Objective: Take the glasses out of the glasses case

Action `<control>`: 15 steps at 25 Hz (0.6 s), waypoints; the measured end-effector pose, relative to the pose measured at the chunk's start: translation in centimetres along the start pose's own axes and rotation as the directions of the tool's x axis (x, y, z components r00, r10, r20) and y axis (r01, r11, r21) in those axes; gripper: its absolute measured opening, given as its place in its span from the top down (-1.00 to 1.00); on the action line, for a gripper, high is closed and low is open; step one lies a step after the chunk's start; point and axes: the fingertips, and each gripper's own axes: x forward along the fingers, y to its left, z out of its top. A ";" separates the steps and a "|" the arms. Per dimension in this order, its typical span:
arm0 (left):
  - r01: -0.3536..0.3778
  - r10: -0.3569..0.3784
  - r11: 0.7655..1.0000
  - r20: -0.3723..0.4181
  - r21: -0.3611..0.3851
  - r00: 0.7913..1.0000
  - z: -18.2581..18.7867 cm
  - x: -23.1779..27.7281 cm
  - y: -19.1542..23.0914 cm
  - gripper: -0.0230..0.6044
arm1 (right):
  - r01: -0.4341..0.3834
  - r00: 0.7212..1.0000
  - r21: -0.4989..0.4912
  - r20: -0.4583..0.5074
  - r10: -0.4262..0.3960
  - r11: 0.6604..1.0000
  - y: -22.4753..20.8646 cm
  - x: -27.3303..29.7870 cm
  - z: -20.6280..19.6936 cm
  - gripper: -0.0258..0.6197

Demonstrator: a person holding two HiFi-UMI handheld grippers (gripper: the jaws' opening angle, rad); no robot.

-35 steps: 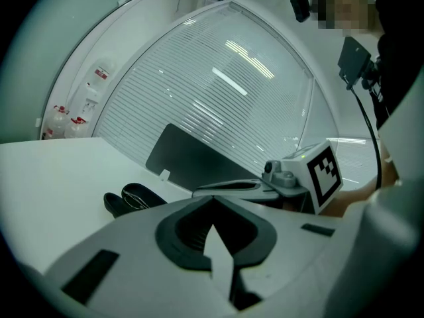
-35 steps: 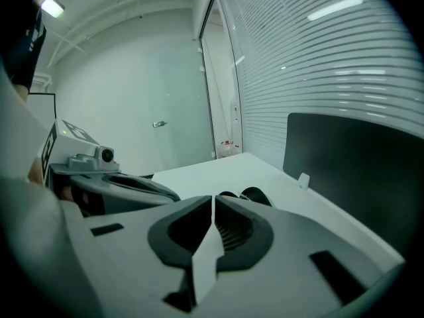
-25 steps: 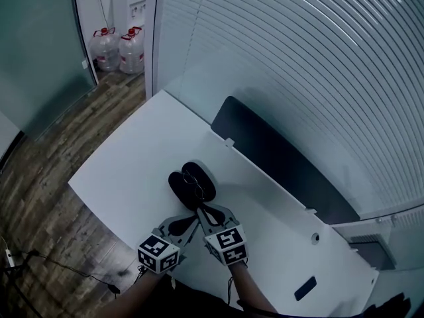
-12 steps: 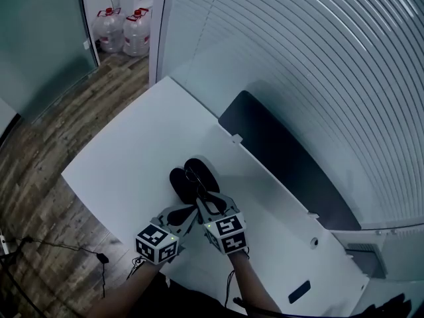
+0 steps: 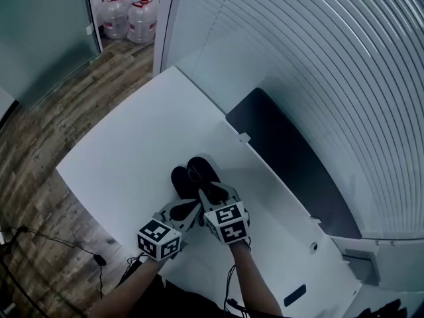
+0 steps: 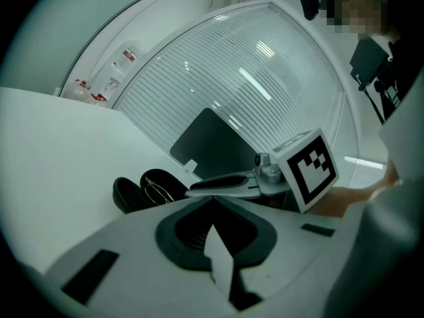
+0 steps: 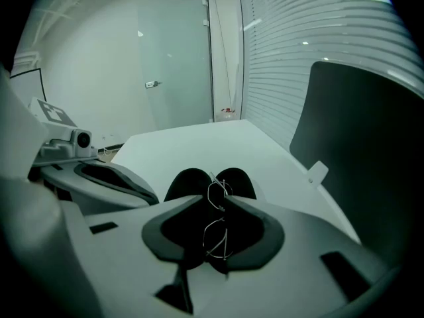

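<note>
Both grippers have drawn a little closer to the case (image 5: 192, 175) since a second ago, and the bottles (image 5: 129, 18) now sit at the head view's top edge. The left gripper (image 6: 212, 199) has its jaws together with nothing between them. Its own view shows this plainly, with the open black case ahead and to the left of the tips; the head view does not settle it. The case lies on the white table (image 5: 132, 144), nearer the near edge than the far one, both halves facing up. Only the right gripper's (image 7: 217, 199) own view shows its jaws pinched on the wire glasses (image 7: 214, 234), one lens over the case and the other back between the jaws. In the head view the glasses are only a faint glint.
</note>
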 end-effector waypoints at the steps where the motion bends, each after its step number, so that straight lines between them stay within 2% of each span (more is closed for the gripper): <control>1: -0.001 0.001 1.000 -0.004 -0.003 1.000 -0.1 0.1 0.2 0.93 | -0.004 1.000 0.001 -0.014 0.004 1.000 -0.1 0.3 -0.2 0.63; 7: -0.004 0.004 0.999 0.002 -0.035 1.000 -0.2 0.5 1.3 0.93 | 0.000 0.996 0.002 -0.086 0.000 1.000 -0.6 2.0 -0.9 0.62; 15: -0.007 0.006 0.999 -0.007 -0.041 1.000 -0.7 0.5 1.4 0.93 | 0.015 0.988 0.035 -0.157 -0.010 0.999 -2.3 3.1 -1.5 0.63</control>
